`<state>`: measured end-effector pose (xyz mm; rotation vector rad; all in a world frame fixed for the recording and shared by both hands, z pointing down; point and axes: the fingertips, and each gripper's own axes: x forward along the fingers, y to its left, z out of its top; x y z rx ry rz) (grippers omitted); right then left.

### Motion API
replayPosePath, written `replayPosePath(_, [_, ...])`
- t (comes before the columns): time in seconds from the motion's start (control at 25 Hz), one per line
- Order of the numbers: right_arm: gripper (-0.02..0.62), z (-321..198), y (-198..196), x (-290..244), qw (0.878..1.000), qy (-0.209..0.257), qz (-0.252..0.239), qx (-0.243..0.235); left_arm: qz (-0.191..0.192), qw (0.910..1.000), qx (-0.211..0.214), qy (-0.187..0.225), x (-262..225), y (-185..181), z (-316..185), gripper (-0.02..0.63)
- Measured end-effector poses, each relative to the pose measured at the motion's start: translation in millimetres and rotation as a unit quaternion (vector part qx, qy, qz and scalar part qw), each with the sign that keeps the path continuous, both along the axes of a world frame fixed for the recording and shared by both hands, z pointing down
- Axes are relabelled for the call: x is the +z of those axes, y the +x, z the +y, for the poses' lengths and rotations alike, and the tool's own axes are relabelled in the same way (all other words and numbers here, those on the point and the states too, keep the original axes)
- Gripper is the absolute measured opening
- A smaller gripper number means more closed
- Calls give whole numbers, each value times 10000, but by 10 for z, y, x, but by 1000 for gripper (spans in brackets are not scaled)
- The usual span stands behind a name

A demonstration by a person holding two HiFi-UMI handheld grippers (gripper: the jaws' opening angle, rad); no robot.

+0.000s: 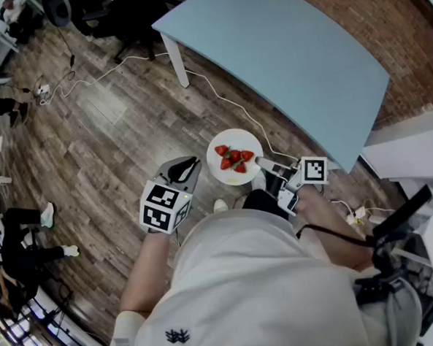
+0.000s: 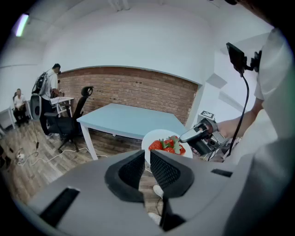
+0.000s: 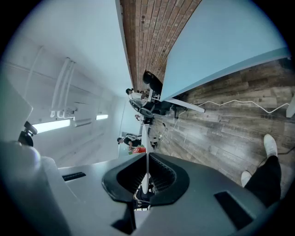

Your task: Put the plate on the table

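A white plate (image 1: 233, 140) carrying strawberries (image 1: 235, 159) is held in the air over the wooden floor, just short of the near edge of the light-blue table (image 1: 282, 55). My right gripper (image 1: 260, 161) is shut on the plate's right rim. In the right gripper view the plate (image 3: 145, 152) shows edge-on as a thin white line between the jaws of the right gripper (image 3: 146, 174). My left gripper (image 1: 189, 165) hovers left of the plate, apart from it, shut and holding nothing. From the left gripper (image 2: 144, 162) I see the plate (image 2: 156, 136) and the table (image 2: 129, 120) ahead.
A white cable (image 1: 219, 95) snakes across the floor under the table. Black office chairs (image 2: 73, 115) and people (image 2: 51, 87) are at the far side of the room. White furniture (image 1: 412, 142) stands at the right. A brick wall (image 2: 138, 92) runs behind the table.
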<state>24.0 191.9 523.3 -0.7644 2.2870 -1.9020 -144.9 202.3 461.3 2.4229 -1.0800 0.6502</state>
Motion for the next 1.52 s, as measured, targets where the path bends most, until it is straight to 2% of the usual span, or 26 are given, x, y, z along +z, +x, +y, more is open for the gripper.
replayPosePath(0.24, [23,55,-127,-63,9998,98,24,-152,-52,9999,39,88,-45,38,78,37])
replayPosePath(0.56, [23,266,10,-48,9995,-275,83,108,-77,9998,191,56,-44,173,135,37])
replayPosePath(0.88, [23,356,74,-69,9994,-253,12,243,-141,9993,328,108,-39,243,258,37])
replayPosePath(1.16, [23,376,243,-146,9990,-177,-112,393,-145,9989,419,171,-103,419,291,37])
replayPosePath(1.36, [23,363,355,-216,9985,-80,-241,476,38,9986,522,121,-151,592,284,37])
replayPosePath(1.52, [23,205,651,-143,9981,-151,-245,552,112,9985,534,-13,-108,858,128,37])
